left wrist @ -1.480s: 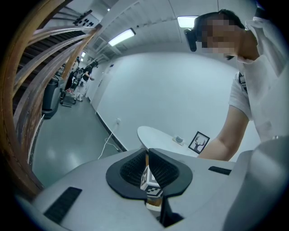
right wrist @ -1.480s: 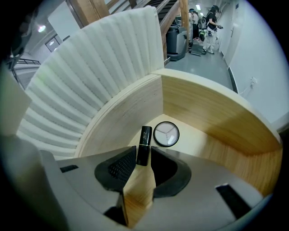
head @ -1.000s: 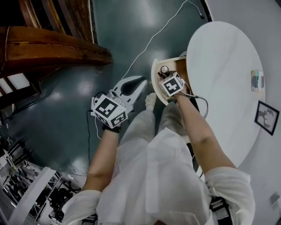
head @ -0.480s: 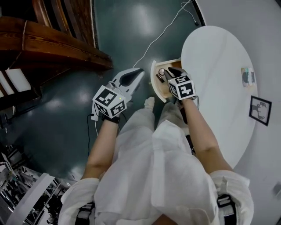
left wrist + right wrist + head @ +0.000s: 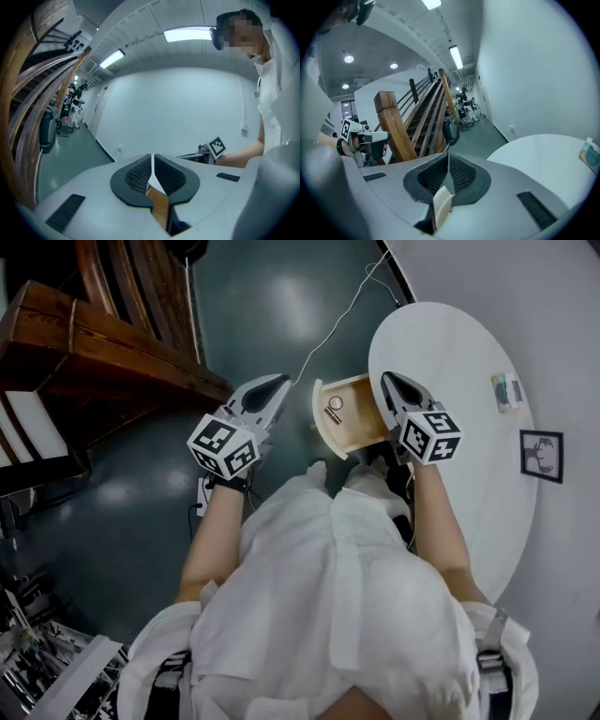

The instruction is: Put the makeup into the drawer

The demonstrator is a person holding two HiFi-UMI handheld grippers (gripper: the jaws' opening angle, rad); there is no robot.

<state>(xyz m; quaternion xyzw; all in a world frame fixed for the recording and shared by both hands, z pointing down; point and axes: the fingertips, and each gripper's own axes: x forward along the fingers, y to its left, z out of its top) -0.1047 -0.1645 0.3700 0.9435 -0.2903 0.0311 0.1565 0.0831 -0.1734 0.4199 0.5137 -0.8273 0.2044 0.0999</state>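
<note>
Two grippers, both empty.

- **Left gripper**: jaws pressed together with nothing in them. It hangs over the floor, left of the drawer and apart from it.
- **Right gripper**: jaws have just been closing and meet with nothing between them. It is at the table's near edge, just beside the drawer's right wall.
- **Drawer**: pulled out from under the table's near edge and open, with most of its floor bare.
- **Makeup**: one small round piece lying inside the drawer, close to its front panel.
- **Pack**: a small item near the table's far edge, well apart from the drawer. It is too small to tell whether it is makeup.

**Step, as judged:** the round piece is already in the drawer. What remains is to fetch the pack, if it belongs to the task, or to shut the drawer.

**Handling notes:**
- **Fetching the pack:** part the right jaws before reaching it and come down from above. Close across its narrow sides and lift it clear of the tabletop. Lower it onto the bare drawer floor, beside the round piece and not on it.
- **Shutting the drawer:** set the closed jaws against the middle of the front panel. Push straight toward the table so the drawer does not skew or jolt its contents.
</note>
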